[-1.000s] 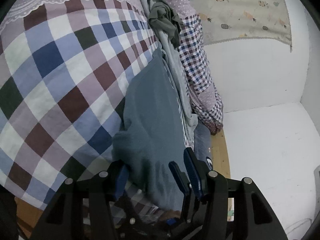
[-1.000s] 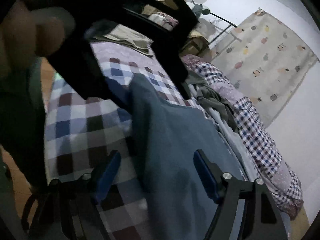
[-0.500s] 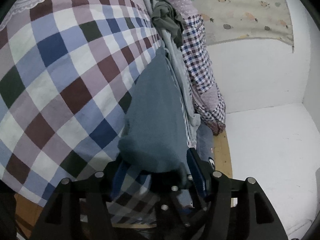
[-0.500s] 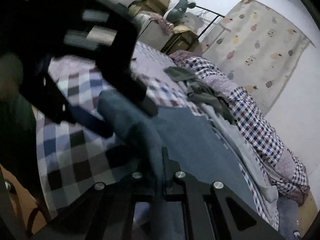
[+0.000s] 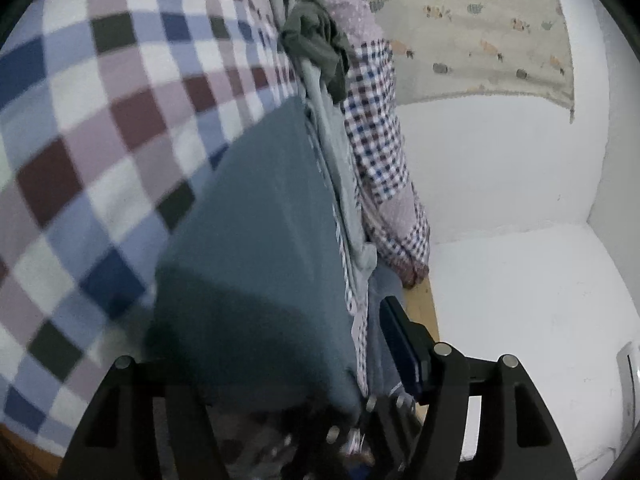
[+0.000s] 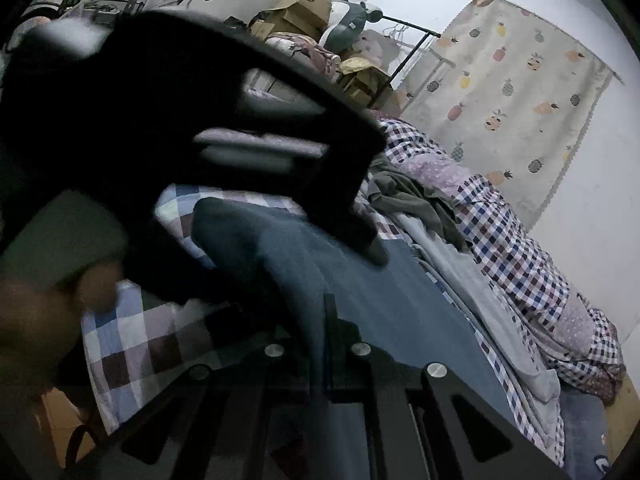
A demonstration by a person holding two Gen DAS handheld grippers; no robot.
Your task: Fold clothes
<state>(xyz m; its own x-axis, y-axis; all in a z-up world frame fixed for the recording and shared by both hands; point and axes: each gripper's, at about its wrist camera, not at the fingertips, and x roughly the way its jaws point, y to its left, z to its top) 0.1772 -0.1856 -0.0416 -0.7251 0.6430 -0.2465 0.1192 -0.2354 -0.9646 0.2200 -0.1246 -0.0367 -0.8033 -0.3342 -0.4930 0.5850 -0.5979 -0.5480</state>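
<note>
The right gripper (image 6: 326,344) is pinched on a raised fold of the teal garment (image 6: 360,300). The left gripper (image 5: 280,360) has one blue finger (image 5: 400,344) visible; the other is hidden under cloth, so I cannot tell its state. The garment lies on the checked bedspread (image 5: 100,140), beside a heap of clothes (image 5: 320,40). This looks like mid-fold: the lifted edge needs carrying across evenly.

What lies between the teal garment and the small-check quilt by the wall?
In the left wrist view, a pale grey garment lies between the teal garment and the small-check quilt.
</note>
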